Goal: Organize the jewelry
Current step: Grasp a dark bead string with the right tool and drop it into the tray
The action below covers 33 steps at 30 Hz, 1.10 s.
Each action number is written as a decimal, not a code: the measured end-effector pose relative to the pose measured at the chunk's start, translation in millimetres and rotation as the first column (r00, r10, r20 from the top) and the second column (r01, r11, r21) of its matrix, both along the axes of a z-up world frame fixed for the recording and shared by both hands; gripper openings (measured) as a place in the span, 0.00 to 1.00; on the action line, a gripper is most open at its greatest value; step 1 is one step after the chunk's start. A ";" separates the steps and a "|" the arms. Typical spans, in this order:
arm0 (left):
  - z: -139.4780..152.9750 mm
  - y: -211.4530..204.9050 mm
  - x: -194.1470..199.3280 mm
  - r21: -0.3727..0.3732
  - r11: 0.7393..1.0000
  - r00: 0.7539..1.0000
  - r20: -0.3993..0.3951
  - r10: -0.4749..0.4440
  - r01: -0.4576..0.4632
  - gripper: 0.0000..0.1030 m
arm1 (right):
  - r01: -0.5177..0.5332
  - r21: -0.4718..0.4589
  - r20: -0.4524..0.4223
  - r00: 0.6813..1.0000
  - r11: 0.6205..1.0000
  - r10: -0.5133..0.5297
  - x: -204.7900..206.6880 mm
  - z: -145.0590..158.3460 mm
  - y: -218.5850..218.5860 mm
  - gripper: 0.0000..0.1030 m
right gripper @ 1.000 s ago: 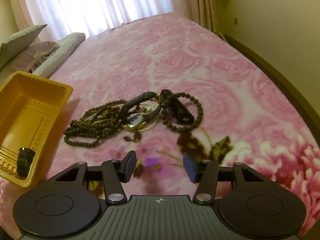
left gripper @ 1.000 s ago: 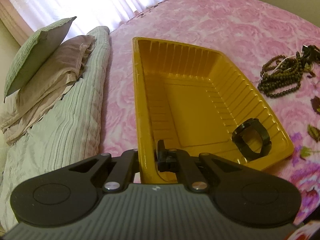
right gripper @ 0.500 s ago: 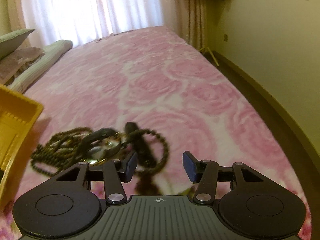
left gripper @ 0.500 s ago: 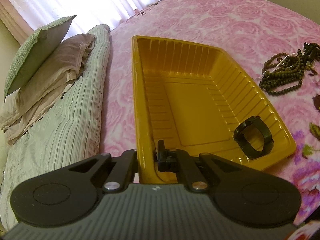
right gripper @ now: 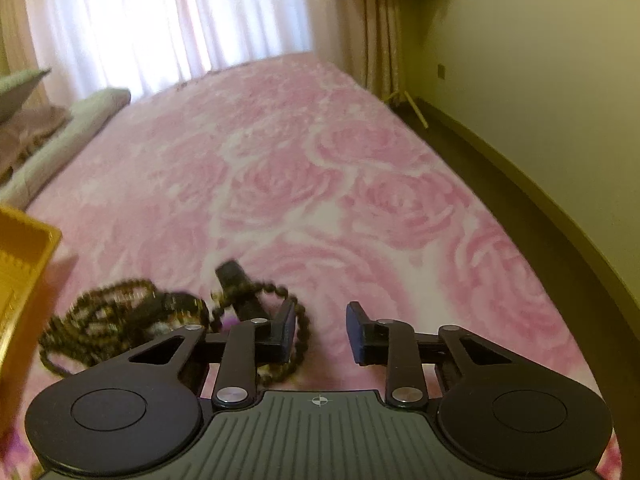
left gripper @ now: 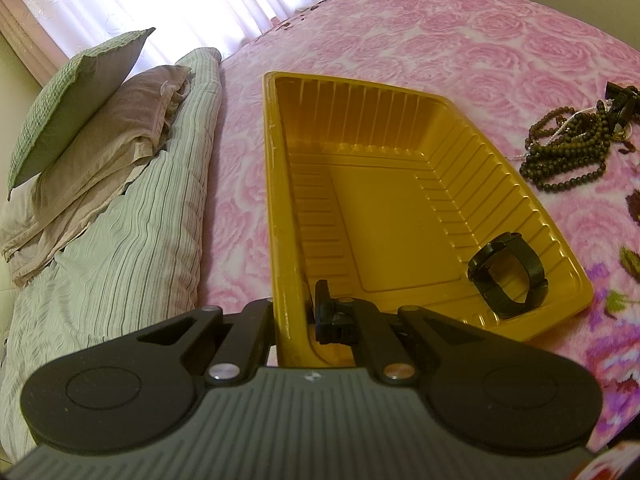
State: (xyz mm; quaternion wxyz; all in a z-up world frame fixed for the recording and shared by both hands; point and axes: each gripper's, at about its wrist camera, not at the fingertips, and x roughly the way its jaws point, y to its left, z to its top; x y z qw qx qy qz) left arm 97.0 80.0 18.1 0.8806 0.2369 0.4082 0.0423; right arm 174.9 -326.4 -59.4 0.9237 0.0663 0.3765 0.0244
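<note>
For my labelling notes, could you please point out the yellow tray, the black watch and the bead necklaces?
yellow tray [left gripper: 276, 184]: left wrist view, left rim.
black watch [left gripper: 530, 266]: left wrist view, strap.
bead necklaces [left gripper: 568, 160]: left wrist view, pile's middle.

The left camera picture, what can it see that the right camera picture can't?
Only the left view shows the inside of the yellow tray with a black watch in it, the left gripper shut on the tray's near rim, and the whole pile of pillows.

Only the right view shows the right gripper, its jaws just closing with nothing between them yet, plus the wall and the curtain.

Both show the pink bedspread, the tray, and the tangle of beads.
</note>
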 end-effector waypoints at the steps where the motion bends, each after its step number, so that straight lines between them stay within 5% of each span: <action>1: -0.1 0.0 0.0 0.000 1.000 1.000 0.000 0.000 0.000 0.03 | -0.023 -0.027 -0.005 1.000 0.999 0.023 -0.5 -3.0 4.4 0.27; 3: 0.1 0.0 0.0 0.000 1.000 1.000 0.000 0.001 -0.001 0.03 | -0.051 -0.098 0.010 0.999 0.994 0.052 -4.0 -5.1 12.5 0.26; 7: 0.1 0.1 0.0 -0.001 1.000 1.000 0.000 0.000 0.000 0.03 | -0.068 -0.127 0.004 0.998 0.990 0.069 -6.4 -5.3 17.1 0.06; 22: 0.9 2.8 -2.5 -0.018 1.000 1.000 0.006 0.005 -0.005 0.03 | -0.068 -0.145 0.167 0.982 0.987 0.092 -41.8 62.7 33.0 0.06; 27: 0.6 3.5 -4.3 -0.026 1.000 1.000 0.009 0.006 -0.006 0.03 | -0.152 -0.120 0.191 0.966 0.981 0.173 -48.5 80.9 62.1 0.06; 33: 0.1 5.6 -4.9 -0.035 0.999 1.000 0.011 0.007 -0.007 0.03 | -0.331 0.020 0.195 0.927 0.944 0.321 -50.4 94.9 112.3 0.06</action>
